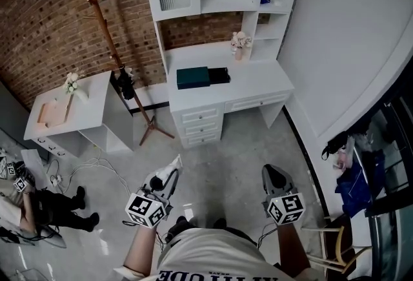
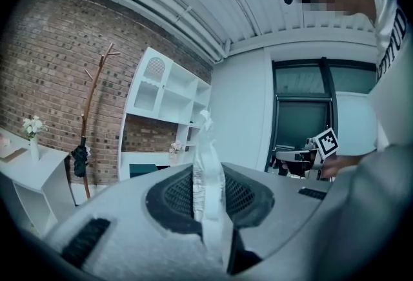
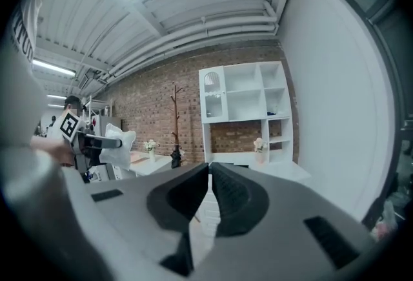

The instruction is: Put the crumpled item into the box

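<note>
In the head view, the person stands on a grey floor (image 1: 219,137), well apart from a white desk (image 1: 258,84) with shelving that backs onto a red brick wall (image 1: 58,8). A dark teal rectangular box (image 1: 193,77) lies on the desk top, and a wooden coat stand (image 1: 111,47) rises to the desk's left. At lower left, the left gripper (image 1: 169,176) carries a white crumpled item (image 1: 173,166) at its tips. The right gripper (image 1: 273,172) hangs beside it at lower right.

In the left gripper view, the jaws are clenched on the white crumpled item (image 2: 206,166), which stands upright between the pads and pokes out above them. The dark teal rectangular box (image 2: 143,170) shows far off on the desk.

In the right gripper view, the jaws are pressed together with nothing between them. Off to the left, the white crumpled item (image 3: 120,146) shows in the other gripper's tips, far from the desk.
</note>
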Demonstrator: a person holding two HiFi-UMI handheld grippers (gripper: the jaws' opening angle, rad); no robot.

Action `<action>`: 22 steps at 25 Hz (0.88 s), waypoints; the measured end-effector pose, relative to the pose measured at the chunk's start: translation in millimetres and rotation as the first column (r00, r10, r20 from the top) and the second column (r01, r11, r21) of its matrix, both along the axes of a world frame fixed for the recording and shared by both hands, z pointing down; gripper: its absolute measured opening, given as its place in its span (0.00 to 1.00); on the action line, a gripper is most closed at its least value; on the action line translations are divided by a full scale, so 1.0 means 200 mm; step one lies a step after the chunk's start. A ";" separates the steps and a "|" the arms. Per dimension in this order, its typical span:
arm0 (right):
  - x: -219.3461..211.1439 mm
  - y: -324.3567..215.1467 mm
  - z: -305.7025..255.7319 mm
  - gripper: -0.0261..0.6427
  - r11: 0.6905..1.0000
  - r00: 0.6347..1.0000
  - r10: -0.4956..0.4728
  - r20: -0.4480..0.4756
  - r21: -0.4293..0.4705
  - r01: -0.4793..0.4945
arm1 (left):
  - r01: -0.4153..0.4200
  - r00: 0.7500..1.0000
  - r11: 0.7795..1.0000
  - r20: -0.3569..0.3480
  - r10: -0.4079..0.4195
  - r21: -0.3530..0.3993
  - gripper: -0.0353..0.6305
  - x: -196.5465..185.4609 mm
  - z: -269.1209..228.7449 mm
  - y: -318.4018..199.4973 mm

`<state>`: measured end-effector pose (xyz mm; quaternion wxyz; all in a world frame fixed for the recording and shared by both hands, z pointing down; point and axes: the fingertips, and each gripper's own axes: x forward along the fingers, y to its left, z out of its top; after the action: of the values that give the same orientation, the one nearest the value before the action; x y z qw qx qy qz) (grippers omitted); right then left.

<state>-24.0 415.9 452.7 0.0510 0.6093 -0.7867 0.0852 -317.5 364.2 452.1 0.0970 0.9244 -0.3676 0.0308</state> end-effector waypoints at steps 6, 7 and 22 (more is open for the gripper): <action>0.07 0.01 0.02 0.09 0.999 0.998 -0.053 -0.020 -0.006 0.053 | 0.033 0.999 0.999 -0.002 -0.033 -0.006 0.17 0.08 0.02 0.03; 0.08 0.01 0.03 0.09 0.998 0.998 -0.057 -0.023 -0.007 0.057 | 0.035 0.999 0.999 -0.003 -0.035 -0.007 0.17 0.10 0.02 0.03; 0.12 -0.17 0.06 0.09 0.998 0.999 -0.051 -0.011 -0.027 0.050 | 0.024 1.000 0.999 -0.017 -0.025 -0.029 0.17 0.18 0.08 -0.14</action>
<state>1.0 381.7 465.0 0.0661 0.5890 -0.8003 0.0908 -281.3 335.9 468.3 0.1137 0.9186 -0.3775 0.0268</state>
